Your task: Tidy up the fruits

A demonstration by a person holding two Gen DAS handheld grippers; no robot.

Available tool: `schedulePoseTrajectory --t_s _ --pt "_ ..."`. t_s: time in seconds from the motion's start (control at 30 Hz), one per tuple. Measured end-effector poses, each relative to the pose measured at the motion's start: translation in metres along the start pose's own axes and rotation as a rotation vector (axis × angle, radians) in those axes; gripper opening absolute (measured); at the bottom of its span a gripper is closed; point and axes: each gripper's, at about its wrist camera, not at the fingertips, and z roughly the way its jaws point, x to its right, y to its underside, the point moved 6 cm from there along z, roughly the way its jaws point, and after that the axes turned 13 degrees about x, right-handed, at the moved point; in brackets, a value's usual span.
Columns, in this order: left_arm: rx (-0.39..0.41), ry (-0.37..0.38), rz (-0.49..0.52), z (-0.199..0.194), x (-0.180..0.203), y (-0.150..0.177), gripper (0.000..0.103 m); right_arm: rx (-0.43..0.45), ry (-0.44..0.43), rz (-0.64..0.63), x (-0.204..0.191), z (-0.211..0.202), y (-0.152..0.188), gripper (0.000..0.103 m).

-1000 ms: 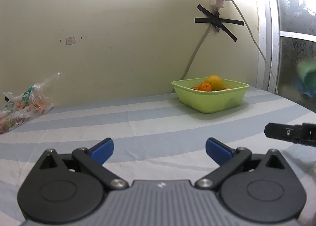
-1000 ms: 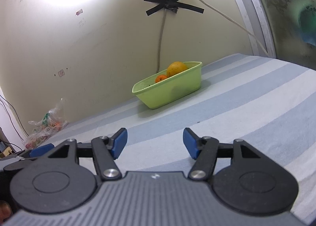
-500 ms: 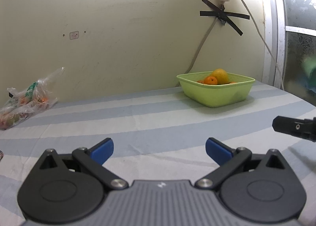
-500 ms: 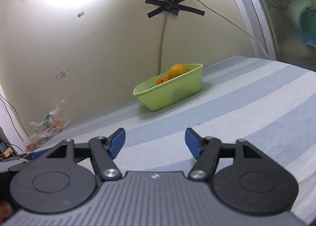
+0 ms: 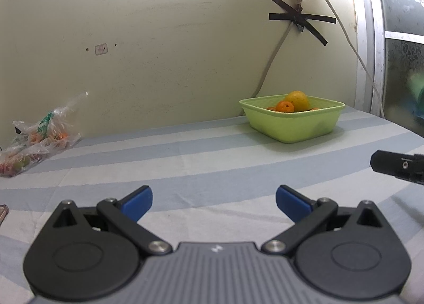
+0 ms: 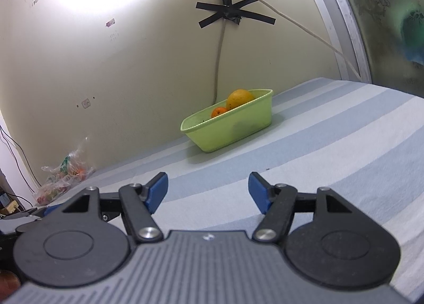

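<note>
Blue pads of the left gripper (image 5: 214, 202) stood wide apart with nothing between them, hovering over the striped cloth of the table (image 5: 185, 160). In the earlier left wrist pictures the jaws had the same spread, so that gripper had not changed. The right gripper (image 6: 208, 192) also gaped, empty, over the stripes; its pads (image 6: 158, 191) stood a little farther apart than a second before, and matched the half-second picture. A black tip of the right gripper poked in at the right edge of the left wrist view, just as earlier.

Farther out, near the wall, sat the green basin (image 5: 294, 129), resting flat on the table. Inside it lay a large yellow-orange fruit (image 5: 297, 101) and, touching its left side, a small orange (image 5: 285, 107); other orange bits showed at the rim but were too hidden to name. The fruit lay as it had in the earlier frames. In the left wrist view the basin sat slightly lower and farther right than a second ago, a small shift of the camera's aim.

Well apart from the basin, at the far left by the wall, a crumpled clear plastic bag (image 5: 39, 137) held more fruit, orange and greenish. Black tape (image 5: 302, 21) crossed over a cable on the wall above the basin.
</note>
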Motion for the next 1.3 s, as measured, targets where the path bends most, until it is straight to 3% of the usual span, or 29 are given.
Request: schedulePoseTrajectory --t_s 0.33,1.3 --pt "0.021 0.000 0.050 -0.0030 0.0072 0.0000 0.103 0.001 -0.001 0.005 0.0002 -0.0007 -0.0009 0.070" --pt "0.026 0.020 0.075 -0.0002 0.0089 -0.0002 0.103 0.004 -0.004 0.008 0.0007 -0.0016 -0.0010 0.070"
